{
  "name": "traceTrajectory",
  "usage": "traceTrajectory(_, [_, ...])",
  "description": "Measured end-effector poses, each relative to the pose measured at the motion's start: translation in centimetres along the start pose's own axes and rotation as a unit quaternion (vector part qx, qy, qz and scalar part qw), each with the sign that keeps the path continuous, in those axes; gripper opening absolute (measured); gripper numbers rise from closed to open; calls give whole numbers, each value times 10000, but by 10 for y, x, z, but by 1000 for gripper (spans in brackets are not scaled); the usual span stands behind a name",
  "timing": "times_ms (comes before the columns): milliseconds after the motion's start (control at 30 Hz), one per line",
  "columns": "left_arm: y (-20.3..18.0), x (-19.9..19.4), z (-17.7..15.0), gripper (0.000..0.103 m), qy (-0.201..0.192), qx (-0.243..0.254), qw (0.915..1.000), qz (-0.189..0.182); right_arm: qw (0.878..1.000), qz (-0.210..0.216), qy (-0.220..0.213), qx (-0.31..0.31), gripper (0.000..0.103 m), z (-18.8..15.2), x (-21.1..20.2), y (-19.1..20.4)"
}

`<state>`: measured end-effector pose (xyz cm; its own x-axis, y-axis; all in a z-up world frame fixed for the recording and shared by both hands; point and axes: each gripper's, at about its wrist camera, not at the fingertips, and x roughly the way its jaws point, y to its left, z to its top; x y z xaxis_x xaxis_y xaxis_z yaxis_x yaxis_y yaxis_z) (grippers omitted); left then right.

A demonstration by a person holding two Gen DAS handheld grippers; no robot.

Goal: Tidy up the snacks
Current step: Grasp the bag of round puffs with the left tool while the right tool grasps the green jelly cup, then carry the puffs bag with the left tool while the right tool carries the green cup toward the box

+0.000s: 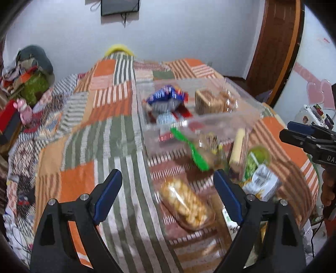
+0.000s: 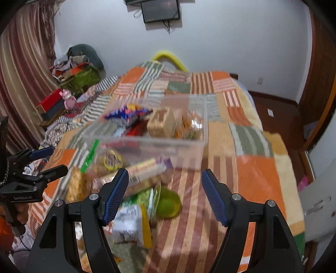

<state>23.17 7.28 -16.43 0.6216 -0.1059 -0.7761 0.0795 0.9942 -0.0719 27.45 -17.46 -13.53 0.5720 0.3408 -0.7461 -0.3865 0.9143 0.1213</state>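
Patchwork covers the whole bed (image 2: pixel 258 174) I work over, a quilt of orange, green and cream striped squares that runs back to a pale wall. A dark screen (image 2: pixel 160 10) hangs high on that wall with loose wires under it, and something yellow and curved (image 2: pixel 168 56) shows at the far end of the bed. Brown striped curtains (image 2: pixel 25 73) fall on one side, with a heap of boxes and clothes (image 2: pixel 77 71) and a small pink toy (image 2: pixel 68 100) beside them. On the other side stands a wooden door (image 1: pixel 277 46).

The clear plastic bin (image 2: pixel 151 145) sits on the quilt ahead of me, already holding a blue wrapper (image 2: pixel 126 113), a tan cracker pack (image 2: pixel 161 121) and other packets too blurred to name. Loose snacks lie just in front of it: a long biscuit sleeve (image 2: pixel 145 170), a clear pack of golden pieces (image 1: pixel 187 205), a green-and-white pouch (image 2: pixel 132 224) and a green lid-like round (image 2: pixel 170 203).

My left gripper (image 1: pixel 168 184) hangs above the quilt with its jaws spread wide and nothing between them; the golden pack lies below the gap. My right gripper (image 2: pixel 164 189) is also parted and empty, over the pouch and the green round.
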Motion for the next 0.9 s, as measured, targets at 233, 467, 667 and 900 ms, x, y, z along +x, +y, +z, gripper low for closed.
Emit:
traceTrajectory(233, [-3, 23, -24, 89, 331, -90, 9994, -15, 9990, -139, 400, 161, 69, -22, 24, -9])
traceTrajectory(467, [-9, 34, -31, 78, 264, -111, 9994, -179, 9976, -85, 632, 252, 60, -32, 40, -13])
traceTrajectory(667, [-6, 43, -28, 55, 296, -139, 9994, -96, 9974, 20, 694, 208, 49, -33, 46, -10])
traceTrajectory(900, [-1, 61, -34, 32, 532, -286, 9982, -44, 9967, 205, 733, 278, 39, -34, 49, -12])
